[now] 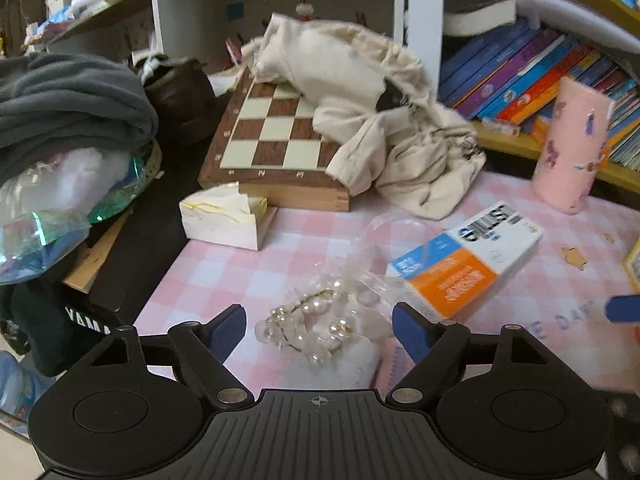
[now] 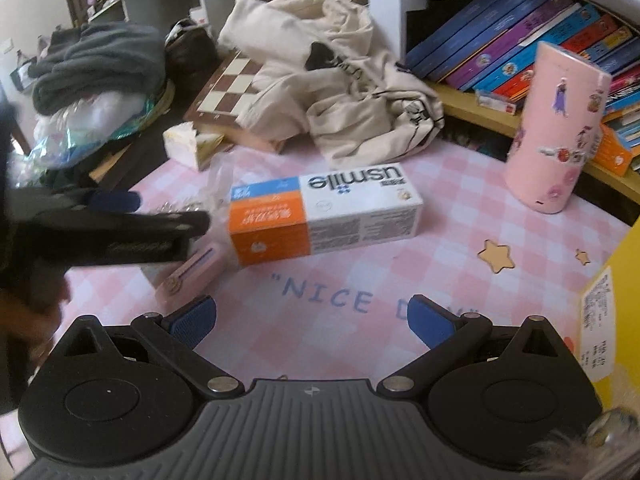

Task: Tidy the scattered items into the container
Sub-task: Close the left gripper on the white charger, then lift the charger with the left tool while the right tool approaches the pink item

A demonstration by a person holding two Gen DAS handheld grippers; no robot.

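A pearl hair piece in a clear plastic bag (image 1: 308, 328) lies on the pink checked mat (image 1: 248, 272), resting on something white and fluffy. My left gripper (image 1: 319, 330) hovers over it, open, one blue pad on each side and neither touching. An orange, blue and white "usmile" box (image 1: 464, 264) (image 2: 324, 212) lies just beyond. My right gripper (image 2: 312, 318) stands open over the "NICE DAY" print with nothing between its fingers. A small pink box (image 2: 188, 276) lies beside the usmile box, under the left gripper's fingers (image 2: 116, 200). A yellow box with a white label (image 2: 612, 300) shows at the right edge.
A pink stickered tumbler (image 2: 556, 136) stands upright at the right. Behind are a cream cloth bag (image 1: 372, 112) on a chessboard box (image 1: 272, 140), a tissue box (image 1: 224, 220), grey clothes (image 1: 68, 96) and a shelf of books (image 1: 532, 72). Star cut-outs (image 2: 496, 256) lie on the mat.
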